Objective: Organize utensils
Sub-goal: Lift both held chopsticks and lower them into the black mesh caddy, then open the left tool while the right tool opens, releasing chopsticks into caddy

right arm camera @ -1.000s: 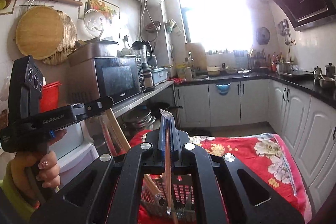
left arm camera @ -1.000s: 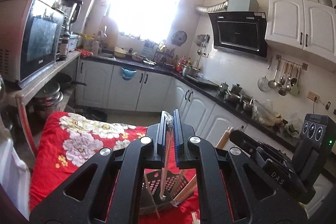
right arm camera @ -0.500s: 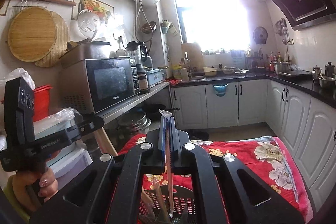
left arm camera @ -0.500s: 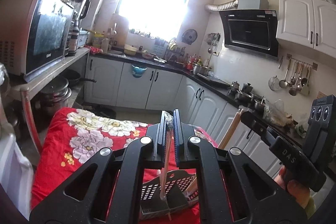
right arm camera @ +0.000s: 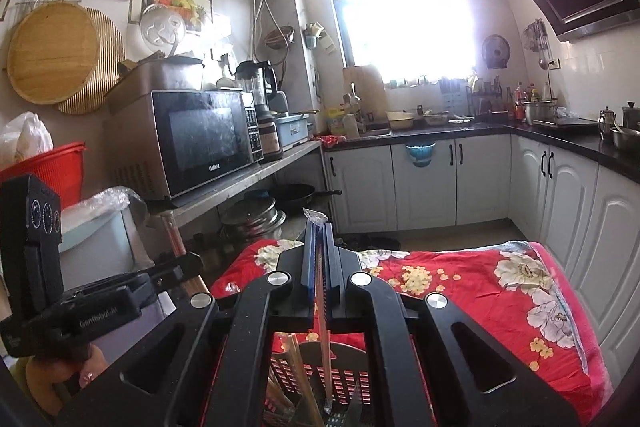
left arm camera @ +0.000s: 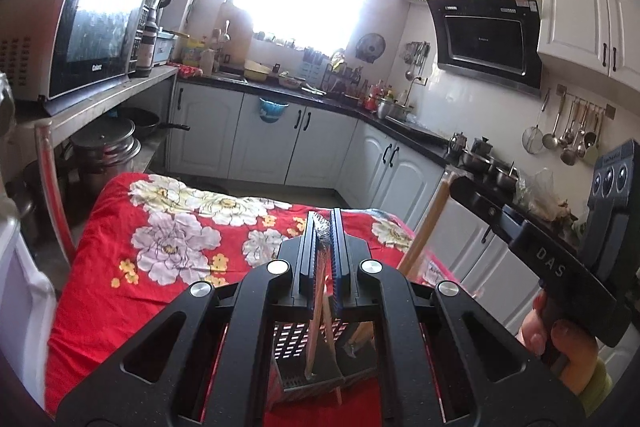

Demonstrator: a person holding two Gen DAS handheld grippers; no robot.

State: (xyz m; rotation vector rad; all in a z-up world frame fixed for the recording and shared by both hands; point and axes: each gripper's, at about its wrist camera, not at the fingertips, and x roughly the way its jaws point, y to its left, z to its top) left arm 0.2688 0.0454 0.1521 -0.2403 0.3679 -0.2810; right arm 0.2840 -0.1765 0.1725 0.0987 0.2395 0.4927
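Note:
My left gripper [left arm camera: 325,223] is shut on a pair of plastic-wrapped wooden chopsticks [left arm camera: 314,327]. They hang down into a dark slotted utensil holder [left arm camera: 292,347] on the red flowered tablecloth [left arm camera: 168,227]. In the right wrist view my right gripper [right arm camera: 318,231] is shut on another wrapped pair of chopsticks [right arm camera: 323,339], whose lower end is inside the same holder [right arm camera: 348,367] beside several other sticks. Each gripper shows in the other's view: the right gripper [left arm camera: 454,183] at the right edge, the left gripper [right arm camera: 188,261] at the left, held by a hand.
A microwave [right arm camera: 204,139] stands on a steel shelf at the left, with pots [left arm camera: 104,147] beneath it. White cabinets [left arm camera: 264,147] and a dark counter run along the back and right. A pale bin with a plastic liner [right arm camera: 100,227] stands beside the table's left edge.
Both grippers have sunk toward the table, and the chopsticks' lower ends now sit deeper in the holder. In the left wrist view the right gripper has shifted rightward. Both stay shut.

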